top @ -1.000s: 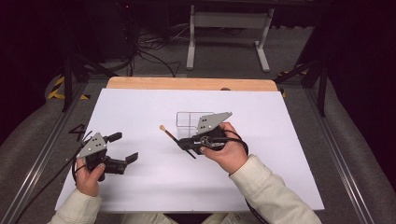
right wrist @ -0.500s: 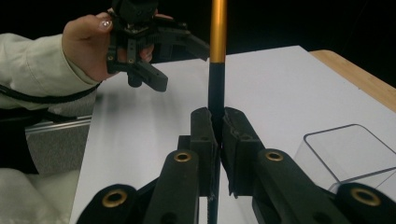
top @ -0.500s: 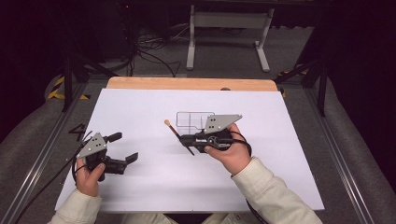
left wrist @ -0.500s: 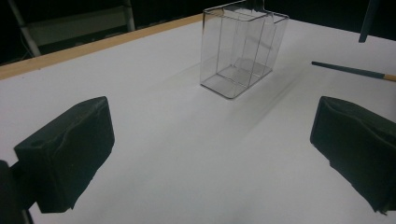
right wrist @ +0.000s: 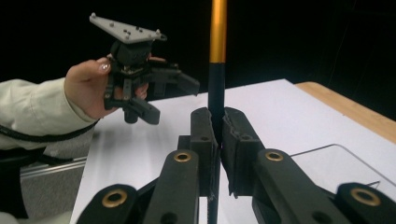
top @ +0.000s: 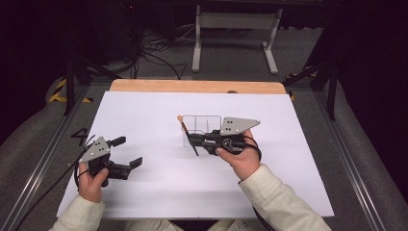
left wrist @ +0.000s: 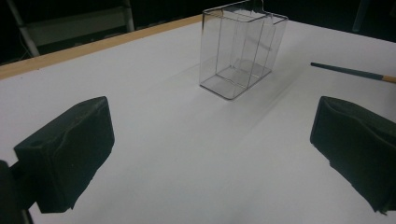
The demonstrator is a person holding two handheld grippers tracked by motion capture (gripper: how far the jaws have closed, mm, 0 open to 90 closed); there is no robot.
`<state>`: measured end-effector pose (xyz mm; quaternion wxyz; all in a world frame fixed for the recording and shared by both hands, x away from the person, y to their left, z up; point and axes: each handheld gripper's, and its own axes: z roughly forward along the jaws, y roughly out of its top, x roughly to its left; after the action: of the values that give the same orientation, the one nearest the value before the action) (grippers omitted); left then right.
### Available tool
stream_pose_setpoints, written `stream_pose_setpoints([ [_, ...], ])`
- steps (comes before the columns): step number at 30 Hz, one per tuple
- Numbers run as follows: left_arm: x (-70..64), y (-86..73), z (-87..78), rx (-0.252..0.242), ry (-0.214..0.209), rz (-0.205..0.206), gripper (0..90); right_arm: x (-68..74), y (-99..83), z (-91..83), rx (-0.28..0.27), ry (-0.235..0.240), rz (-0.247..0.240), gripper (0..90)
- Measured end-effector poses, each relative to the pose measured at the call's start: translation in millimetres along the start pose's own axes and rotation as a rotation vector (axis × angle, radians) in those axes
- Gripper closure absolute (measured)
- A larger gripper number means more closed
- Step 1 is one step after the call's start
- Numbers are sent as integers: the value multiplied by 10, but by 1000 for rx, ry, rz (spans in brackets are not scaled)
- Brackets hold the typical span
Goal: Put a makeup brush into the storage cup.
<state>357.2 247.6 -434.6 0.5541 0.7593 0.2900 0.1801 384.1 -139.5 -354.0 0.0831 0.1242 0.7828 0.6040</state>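
The brush [top: 187, 137] is a slim stick with a dark lower shaft and an orange-gold upper part ending in a rounded tip. It is clamped at its dark middle between the jaws of the right gripper [top: 194, 141], tilted, its pale tip pointing away from the person and its dark end toward them. It sits just beside the left wall of the clear box [top: 202, 126], an open-topped container of see-through plastic split into compartments, standing upright on the white table near its middle, with nothing visible inside
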Motion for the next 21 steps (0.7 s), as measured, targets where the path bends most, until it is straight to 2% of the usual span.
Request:
stream_pose_setpoints([
  [2, 1, -1, 0, 1, 0, 0, 5, -4, 2, -8, -8, -1, 0, 830],
  [4, 0, -3, 2, 1, 0, -4, 5, -16, 1, -41, -51, -7, -7, 830],
  [10, 3, -2, 1, 0, 1, -2, 5, -46, -11, -72, -94, -15, -4, 830],
  [21, 3, -2, -1, 0, 0, -1, 5, -155, -8, -130, -125, -59, 15, 830],
])
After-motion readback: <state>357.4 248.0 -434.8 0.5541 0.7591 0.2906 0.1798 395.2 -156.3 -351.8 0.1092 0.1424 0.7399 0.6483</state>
